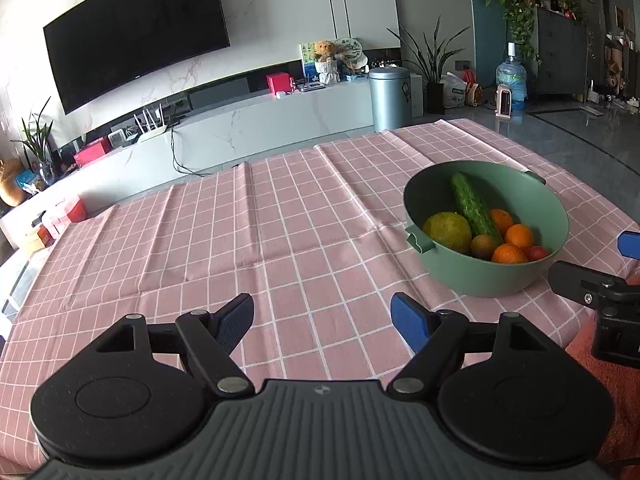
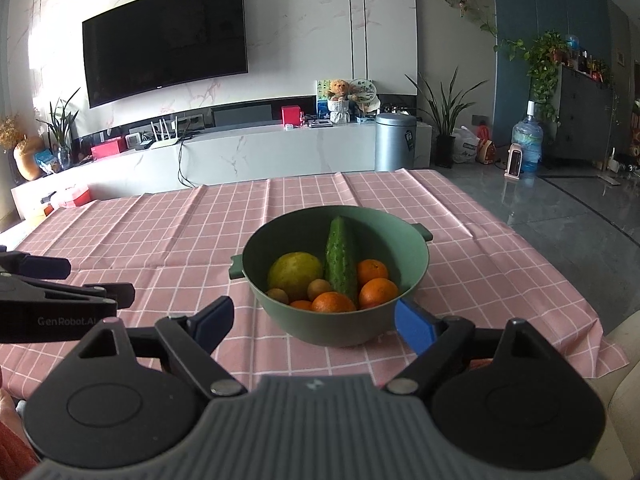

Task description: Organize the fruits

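Green bowl on pink checked cloth, just ahead of my right gripper. Inside: cucumber, oranges, yellow-green fruit. Both grippers spread, holding nothing; left gripper over bare cloth. Fits sorted or awaiting sorting. Any pick: approach from above, clear rim.

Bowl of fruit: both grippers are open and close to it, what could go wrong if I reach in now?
1. The cucumber leans over the small fruits; pulling one from under it may make it slide or roll.
2. The oranges sit packed together, so open fingers could nudge neighbours instead of gripping one.
3. The bowl stands on a creased tablecloth; a push from the right gripper might shift it.
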`<state>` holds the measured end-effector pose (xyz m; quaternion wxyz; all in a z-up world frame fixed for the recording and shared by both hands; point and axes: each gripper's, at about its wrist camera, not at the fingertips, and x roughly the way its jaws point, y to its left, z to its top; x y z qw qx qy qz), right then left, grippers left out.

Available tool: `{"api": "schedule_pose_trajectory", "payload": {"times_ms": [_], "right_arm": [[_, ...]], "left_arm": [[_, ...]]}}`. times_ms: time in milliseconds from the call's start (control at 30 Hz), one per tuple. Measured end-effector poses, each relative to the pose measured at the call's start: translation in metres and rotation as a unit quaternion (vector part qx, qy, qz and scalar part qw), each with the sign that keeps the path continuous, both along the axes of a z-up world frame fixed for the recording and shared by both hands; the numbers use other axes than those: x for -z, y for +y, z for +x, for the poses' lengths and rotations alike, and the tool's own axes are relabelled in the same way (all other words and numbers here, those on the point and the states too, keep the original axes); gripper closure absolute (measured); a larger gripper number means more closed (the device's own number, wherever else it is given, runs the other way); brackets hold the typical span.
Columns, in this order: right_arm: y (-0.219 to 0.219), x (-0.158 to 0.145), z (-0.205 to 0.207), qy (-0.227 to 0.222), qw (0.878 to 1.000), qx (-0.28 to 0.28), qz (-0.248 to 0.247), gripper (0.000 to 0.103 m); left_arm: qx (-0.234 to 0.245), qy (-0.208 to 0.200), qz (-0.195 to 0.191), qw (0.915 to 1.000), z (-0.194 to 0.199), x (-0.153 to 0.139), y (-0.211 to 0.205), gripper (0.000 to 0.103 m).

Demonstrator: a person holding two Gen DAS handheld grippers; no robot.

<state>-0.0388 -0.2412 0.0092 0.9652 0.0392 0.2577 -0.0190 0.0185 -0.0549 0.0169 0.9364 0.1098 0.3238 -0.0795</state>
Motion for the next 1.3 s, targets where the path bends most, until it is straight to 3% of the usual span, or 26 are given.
{"api": "schedule_pose_trajectory", "payload": {"times_ms": [367, 1300], "right_arm": [[0.0068, 0.0073, 0.0062, 0.007, 1.0, -0.004, -0.012, 0.019], [0.0069, 0.0072, 0.0064, 0.009, 1.0, -0.006, -0.009, 0.019]], "left_arm": [[0.0, 0.029, -0.012, 0.9995, 0.0035, 0.0082, 0.0005, 0.011], [0.0, 0.025, -0.012, 0.9996, 0.0018, 0.0048, 0.0015, 0.011]]}}
